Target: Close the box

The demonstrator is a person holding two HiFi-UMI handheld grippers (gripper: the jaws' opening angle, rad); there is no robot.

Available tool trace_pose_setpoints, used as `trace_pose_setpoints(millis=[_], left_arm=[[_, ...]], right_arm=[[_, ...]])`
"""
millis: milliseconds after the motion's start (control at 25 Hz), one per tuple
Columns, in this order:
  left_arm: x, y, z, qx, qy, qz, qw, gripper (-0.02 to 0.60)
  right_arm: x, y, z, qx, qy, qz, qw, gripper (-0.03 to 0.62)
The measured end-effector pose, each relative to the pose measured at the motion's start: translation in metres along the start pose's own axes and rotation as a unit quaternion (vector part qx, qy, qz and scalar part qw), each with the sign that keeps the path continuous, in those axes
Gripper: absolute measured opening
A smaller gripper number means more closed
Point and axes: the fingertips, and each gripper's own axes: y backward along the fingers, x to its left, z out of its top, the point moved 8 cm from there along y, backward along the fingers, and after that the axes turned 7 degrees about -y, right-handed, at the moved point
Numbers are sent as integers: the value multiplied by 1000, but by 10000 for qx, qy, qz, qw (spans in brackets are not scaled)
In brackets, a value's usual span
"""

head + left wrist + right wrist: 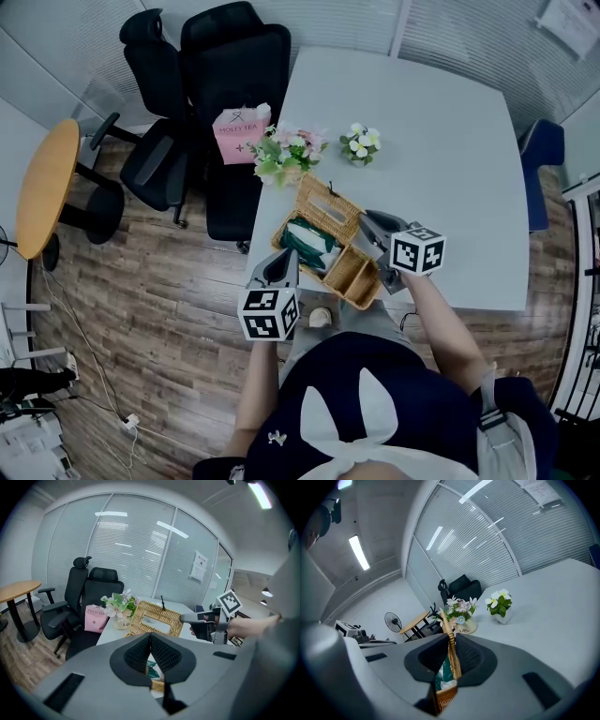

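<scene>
White table (422,122) over wood floor (159,309); right claw (452,649) pinches wicker lid (328,208), apparently; left claw (150,641) pressed together.

We see all three views in even, rather dim, bluish light from ceiling strip lights (358,552), whose reflections streak the blinds (126,555) with glare, while shadows on the white table (441,141) stay faint. The wide lenses bend straight lines and blacken the corners of both gripper views. Close up, the right gripper (450,639) and the wicker lid (446,621) it pinches look soft.
</scene>
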Motion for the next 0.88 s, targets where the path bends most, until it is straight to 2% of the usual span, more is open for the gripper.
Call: trace_pose_setpoints(millis=[880], left_arm=[[1, 17, -9, -67, 14, -40, 10000, 23]], right_arm=[[25, 5, -11, 30, 514, -101, 9986, 63]])
